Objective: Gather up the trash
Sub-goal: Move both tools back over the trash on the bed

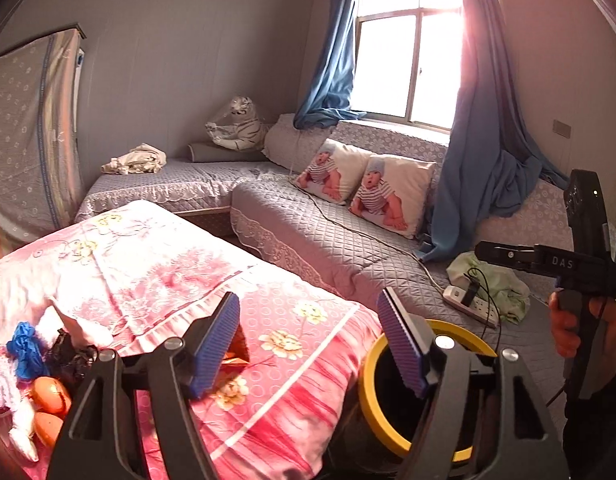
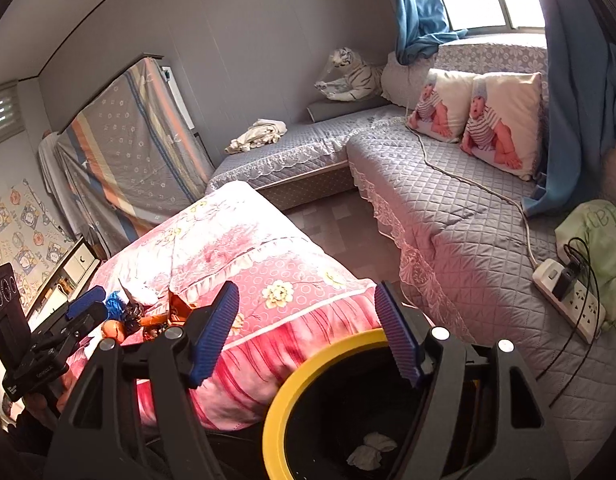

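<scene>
A pile of trash lies on the pink floral cover (image 1: 268, 320): a blue crumpled piece (image 1: 24, 348), a black wrapper (image 1: 70, 356), white tissue (image 1: 80, 328) and orange pieces (image 1: 48, 396). My left gripper (image 1: 310, 344) stands open and empty, to the right of the pile, above the cover's edge and the yellow-rimmed bin (image 1: 368, 400). My right gripper (image 2: 308, 336) is open and empty too, over the bin (image 2: 280, 400), which holds a crumpled white tissue (image 2: 372, 454). In the right wrist view the left gripper (image 2: 88, 308) sits beside the trash pile (image 2: 124, 316).
A grey quilted corner sofa (image 2: 468, 232) runs behind the bin, with a power strip (image 2: 568, 300) and black cables, a green cloth (image 2: 604, 232), two printed pillows (image 1: 364, 184) and a toy tiger (image 1: 240, 124). A covered mattress (image 2: 132, 144) leans on the left wall.
</scene>
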Demonstrator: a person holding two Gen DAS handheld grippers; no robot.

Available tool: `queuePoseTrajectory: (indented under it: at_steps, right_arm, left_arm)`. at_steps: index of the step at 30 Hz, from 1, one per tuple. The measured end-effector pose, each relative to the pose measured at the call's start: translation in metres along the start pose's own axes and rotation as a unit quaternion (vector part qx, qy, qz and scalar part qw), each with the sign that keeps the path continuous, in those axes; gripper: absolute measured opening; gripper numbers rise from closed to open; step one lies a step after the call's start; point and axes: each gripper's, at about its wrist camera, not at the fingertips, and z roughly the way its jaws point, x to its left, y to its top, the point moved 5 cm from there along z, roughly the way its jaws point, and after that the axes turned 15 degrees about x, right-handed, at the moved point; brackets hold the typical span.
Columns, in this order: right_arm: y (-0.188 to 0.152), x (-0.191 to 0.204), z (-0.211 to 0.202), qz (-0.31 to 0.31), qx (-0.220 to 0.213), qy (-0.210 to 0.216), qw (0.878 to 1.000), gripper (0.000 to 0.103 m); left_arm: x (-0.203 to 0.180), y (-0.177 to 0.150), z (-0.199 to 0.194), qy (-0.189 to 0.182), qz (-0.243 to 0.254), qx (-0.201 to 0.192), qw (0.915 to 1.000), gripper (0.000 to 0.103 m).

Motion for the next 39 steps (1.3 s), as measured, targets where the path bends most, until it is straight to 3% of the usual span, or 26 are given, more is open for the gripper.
queuePoseTrajectory:
  at_steps: [4,9,18,26,39]
  right_arm:
    - [0.019,0.047,0.014,-0.056,-0.011,0.024,0.998,0.070]
    - [0.037,0.109,0.040,-0.116,-0.010,0.058,0.991,0.073]
    - [0.045,0.181,0.094,-0.167,0.029,0.095,0.981,0.073]
    - [0.037,0.191,0.139,-0.162,0.075,0.095,0.979,0.073]
    - [0.016,0.174,0.203,-0.138,0.150,0.087,0.975,0.073]
  left_arm:
    - [0.044,0.001,-0.029,0.053,-0.039,-0.026,0.9975,0.077]
    - [0.097,-0.008,-0.063,0.127,-0.087,-0.053,0.9867,0.084]
    - [0.161,-0.043,-0.092,0.194,-0.158,-0.046,0.9672,0.086]
    - [0.201,-0.069,-0.094,0.221,-0.200,-0.033,0.9541,0.087]
    - [0.270,-0.093,-0.055,0.221,-0.276,0.019,0.9353,0.087]
